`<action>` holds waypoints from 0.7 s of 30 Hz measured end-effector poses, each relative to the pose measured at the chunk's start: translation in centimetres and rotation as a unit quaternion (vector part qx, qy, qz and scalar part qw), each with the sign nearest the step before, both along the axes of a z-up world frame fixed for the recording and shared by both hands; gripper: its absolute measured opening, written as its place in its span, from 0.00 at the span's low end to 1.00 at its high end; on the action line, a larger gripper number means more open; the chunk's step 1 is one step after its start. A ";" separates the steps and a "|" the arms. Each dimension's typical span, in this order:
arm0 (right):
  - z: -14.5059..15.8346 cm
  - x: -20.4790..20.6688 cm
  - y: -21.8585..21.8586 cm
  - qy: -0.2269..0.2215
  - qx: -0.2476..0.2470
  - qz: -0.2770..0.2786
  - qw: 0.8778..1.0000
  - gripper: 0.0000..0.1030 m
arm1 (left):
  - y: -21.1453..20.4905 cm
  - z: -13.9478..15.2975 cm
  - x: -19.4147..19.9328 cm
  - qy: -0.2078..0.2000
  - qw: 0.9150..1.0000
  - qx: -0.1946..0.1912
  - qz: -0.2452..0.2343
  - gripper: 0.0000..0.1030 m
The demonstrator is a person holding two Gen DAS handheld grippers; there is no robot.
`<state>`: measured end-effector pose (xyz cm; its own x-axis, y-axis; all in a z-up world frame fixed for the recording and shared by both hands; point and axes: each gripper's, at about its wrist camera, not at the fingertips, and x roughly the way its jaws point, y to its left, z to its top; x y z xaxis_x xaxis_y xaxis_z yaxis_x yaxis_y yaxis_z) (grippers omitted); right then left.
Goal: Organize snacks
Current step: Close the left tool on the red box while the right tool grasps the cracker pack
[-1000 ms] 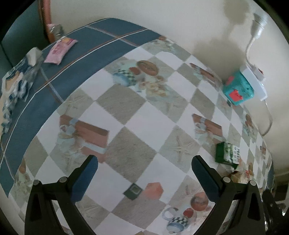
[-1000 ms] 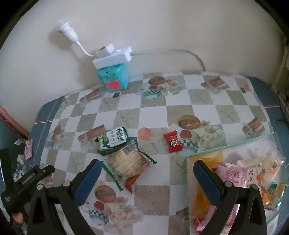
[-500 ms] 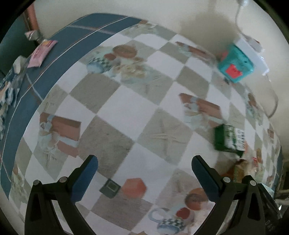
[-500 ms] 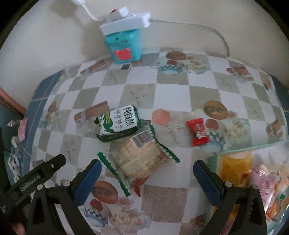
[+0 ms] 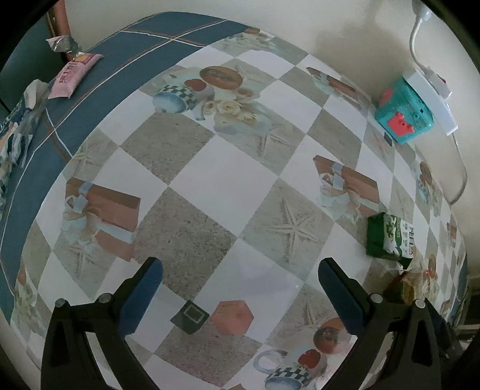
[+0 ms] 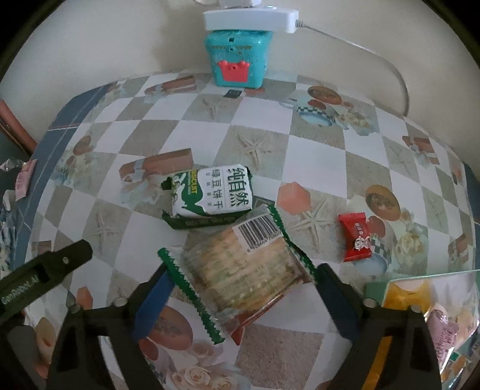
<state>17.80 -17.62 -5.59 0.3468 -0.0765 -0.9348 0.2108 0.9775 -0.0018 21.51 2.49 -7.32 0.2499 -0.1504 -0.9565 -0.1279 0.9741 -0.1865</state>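
Observation:
In the right wrist view my right gripper (image 6: 243,288) is open with its jaws on either side of a clear cracker pack with green crimped ends (image 6: 240,270). A green and white biscuit pack (image 6: 210,195) lies just beyond it and a red candy (image 6: 357,237) to the right. A clear bin of snacks (image 6: 426,306) stands at the lower right. My left gripper (image 5: 240,291) is open and empty above bare tablecloth; the green pack (image 5: 390,237) shows at its right. The left gripper's finger (image 6: 45,270) shows at the left of the right wrist view.
A teal toy box (image 6: 237,60) under a white power strip (image 6: 249,18) stands against the back wall. A pink packet (image 5: 75,78) and crumpled wrappers (image 5: 18,129) lie on the blue border at the table's left edge.
My right gripper has moved forward and down until its open jaws flank the cracker pack. My left gripper has shifted to the right and closer to the table.

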 end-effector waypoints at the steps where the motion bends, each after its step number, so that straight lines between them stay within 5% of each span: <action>1: 0.1 0.0 -0.1 -0.003 0.003 -0.002 1.000 0.85 | 0.1 0.0 0.1 0.000 1.000 0.000 -0.001 1.00; 7: 0.3 -0.6 -0.5 -0.020 0.001 -0.012 1.000 0.69 | -0.8 0.0 0.2 -0.003 1.000 0.000 -0.010 1.00; 21: 2.7 -3.1 -1.3 -0.081 0.032 -0.057 0.995 0.64 | -3.0 0.9 0.1 -0.017 0.999 0.005 -0.036 1.00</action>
